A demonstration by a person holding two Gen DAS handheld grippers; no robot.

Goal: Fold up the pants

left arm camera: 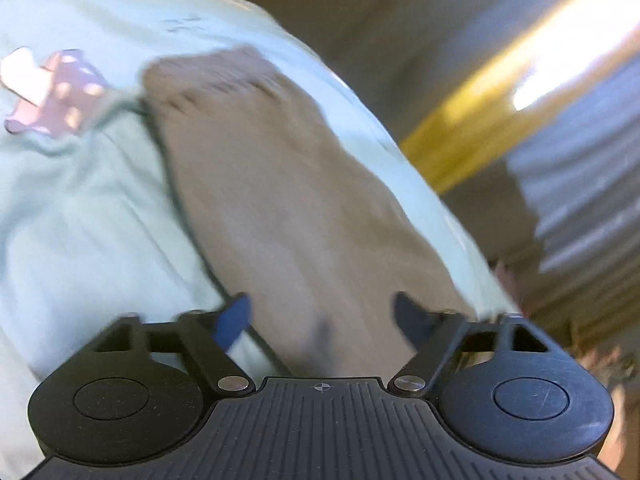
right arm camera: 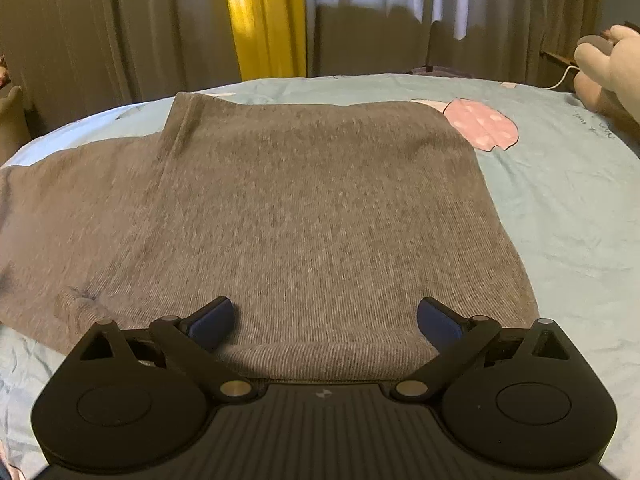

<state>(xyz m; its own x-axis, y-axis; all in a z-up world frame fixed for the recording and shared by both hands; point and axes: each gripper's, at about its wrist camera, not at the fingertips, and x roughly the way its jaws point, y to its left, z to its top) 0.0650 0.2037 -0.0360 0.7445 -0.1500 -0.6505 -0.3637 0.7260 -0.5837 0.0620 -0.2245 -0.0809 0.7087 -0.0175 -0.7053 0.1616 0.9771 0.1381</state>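
Note:
Grey knit pants [right arm camera: 312,208] lie flat on a pale blue bedsheet [right arm camera: 568,208], with one layer folded over another and a fold edge running up the left. My right gripper [right arm camera: 325,320] is open, its blue pads [right arm camera: 212,320] just above the near hem of the pants, holding nothing. In the blurred, tilted left wrist view the pants [left arm camera: 288,184] stretch away from my left gripper [left arm camera: 322,316], which is open with its blue pads [left arm camera: 236,318] over the near end of the fabric, empty.
A pink mushroom print [right arm camera: 482,126] is on the sheet beside the pants' far right corner; it also shows in the left wrist view [left arm camera: 60,92]. A plush toy [right arm camera: 612,72] sits at the far right. Grey and yellow curtains [right arm camera: 264,16] hang behind the bed.

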